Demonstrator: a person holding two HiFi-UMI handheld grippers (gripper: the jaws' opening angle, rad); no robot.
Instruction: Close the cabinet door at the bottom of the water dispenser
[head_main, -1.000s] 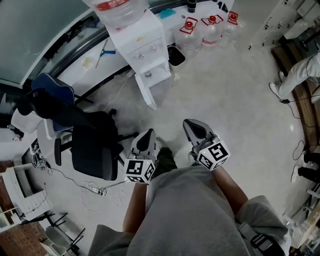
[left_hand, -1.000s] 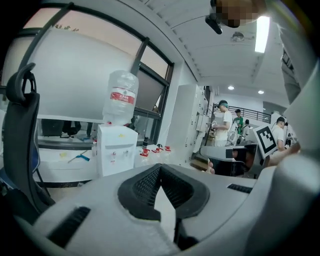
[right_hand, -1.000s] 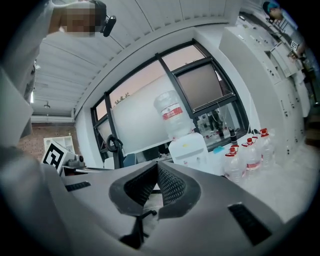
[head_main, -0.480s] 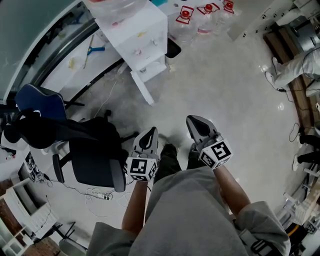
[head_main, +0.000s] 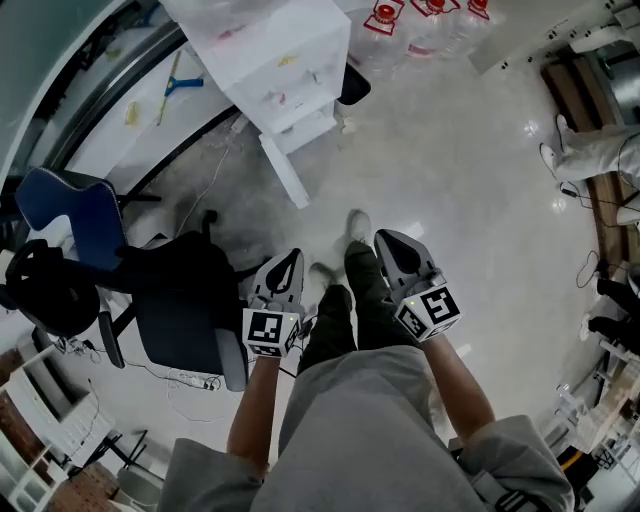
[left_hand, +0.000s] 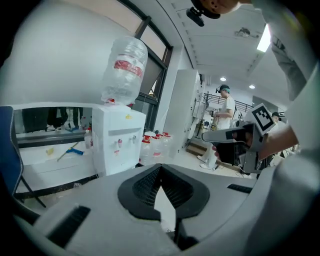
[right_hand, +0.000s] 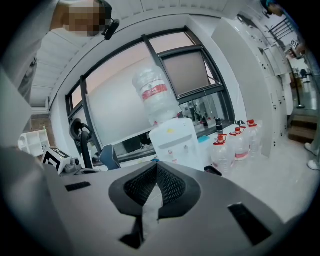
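Note:
The white water dispenser (head_main: 285, 60) stands at the top of the head view, and its bottom cabinet door (head_main: 285, 172) swings out open over the floor. My left gripper (head_main: 285, 268) and right gripper (head_main: 392, 250) are held side by side above my legs, well short of the door. Both are shut with nothing in them. In the left gripper view the dispenser (left_hand: 120, 140) and its bottle (left_hand: 125, 67) lie ahead beyond the shut left gripper (left_hand: 160, 172). The right gripper view shows the dispenser (right_hand: 175, 142) beyond the shut right gripper (right_hand: 156, 172). Both gripper bodies hide the cabinet.
A black office chair (head_main: 185, 300) stands close on my left, and a blue chair (head_main: 65, 205) is behind it. Cables and a power strip (head_main: 190, 382) lie on the floor. Several water bottles (head_main: 385, 15) stand right of the dispenser. A person (head_main: 600, 150) is at the far right.
I have stepped toward the dispenser, one foot now forward. Both grippers have sunk lower and stay shut. The dispenser looks larger and nearer.

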